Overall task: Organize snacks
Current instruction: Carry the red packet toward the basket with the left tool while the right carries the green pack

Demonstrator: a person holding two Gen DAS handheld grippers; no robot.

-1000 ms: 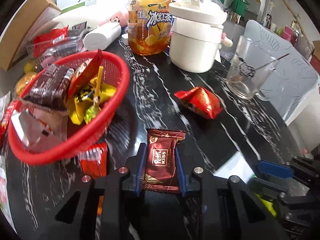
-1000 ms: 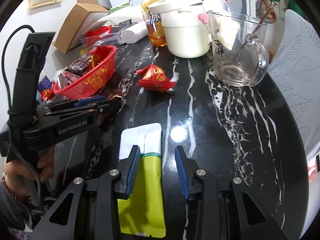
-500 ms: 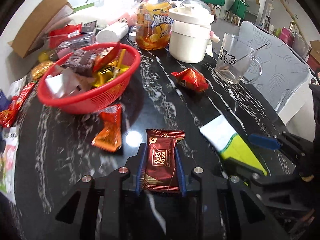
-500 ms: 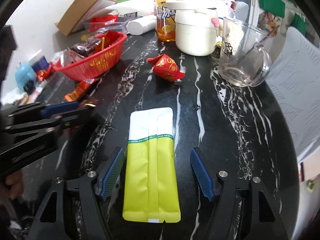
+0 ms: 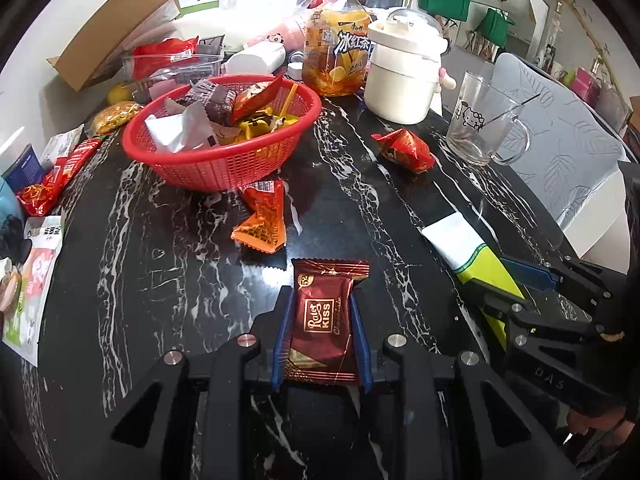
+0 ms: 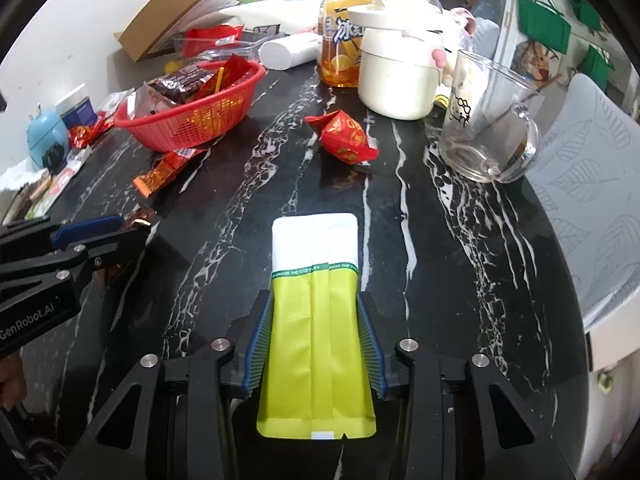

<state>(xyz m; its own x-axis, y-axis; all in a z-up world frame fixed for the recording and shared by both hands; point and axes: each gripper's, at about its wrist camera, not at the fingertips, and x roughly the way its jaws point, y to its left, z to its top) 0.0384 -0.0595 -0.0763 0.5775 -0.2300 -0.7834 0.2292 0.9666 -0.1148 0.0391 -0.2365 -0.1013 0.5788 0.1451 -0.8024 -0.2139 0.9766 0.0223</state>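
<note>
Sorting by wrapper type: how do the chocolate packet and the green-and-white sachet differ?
The chocolate packet is dark red, short and puffy; the green-and-white sachet is long and flat. The packet has zigzag ends; the sachet's are straight. Both sit between gripper pads, unopened.

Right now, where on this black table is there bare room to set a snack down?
Bare marble lies between the orange packet and the green-and-white pouch, and below the glass mug along the right edge. Around the red basket, far-left, it is crowded.

A home: cluttered marble table [image 5: 168, 248], mug [image 5: 482, 120], tea bottle [image 5: 336, 40].
</note>
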